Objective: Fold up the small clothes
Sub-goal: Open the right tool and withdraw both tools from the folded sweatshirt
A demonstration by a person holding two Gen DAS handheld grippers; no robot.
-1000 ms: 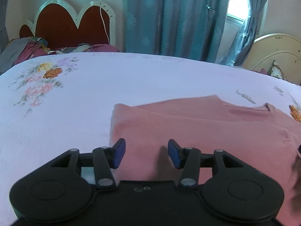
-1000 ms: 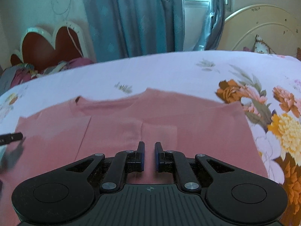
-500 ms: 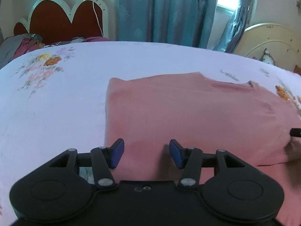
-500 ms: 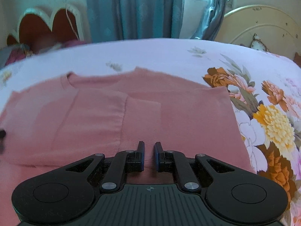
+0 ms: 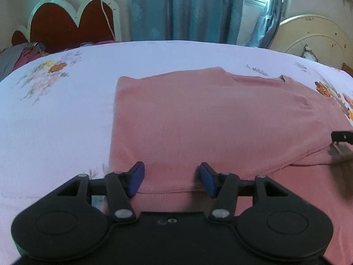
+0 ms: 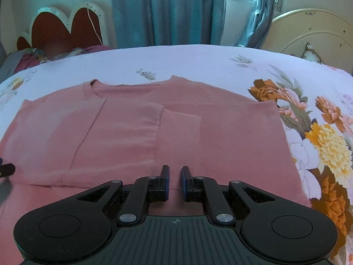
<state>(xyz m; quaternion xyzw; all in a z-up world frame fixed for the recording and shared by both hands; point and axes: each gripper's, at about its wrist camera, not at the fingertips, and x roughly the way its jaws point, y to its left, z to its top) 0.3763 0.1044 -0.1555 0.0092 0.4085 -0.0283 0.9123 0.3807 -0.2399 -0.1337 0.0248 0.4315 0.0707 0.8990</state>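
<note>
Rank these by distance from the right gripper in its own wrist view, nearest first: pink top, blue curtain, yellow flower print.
1. pink top, directly under the right gripper.
2. yellow flower print, on the bedsheet to the right.
3. blue curtain, far wall beyond the bed.

I'm scanning both wrist views for anything to read and nothing comes up: no words, brand names, numbers or labels on any surface. The nearest thing to a sign is a small compass-like cross emblem (image 6: 175, 221) moulded into the ribbed black body of the right tool (image 6: 175, 182), with no lettering beside it. The left tool (image 5: 172, 177) shows only a couple of small round marks on its body, too small to tell as characters.
</note>
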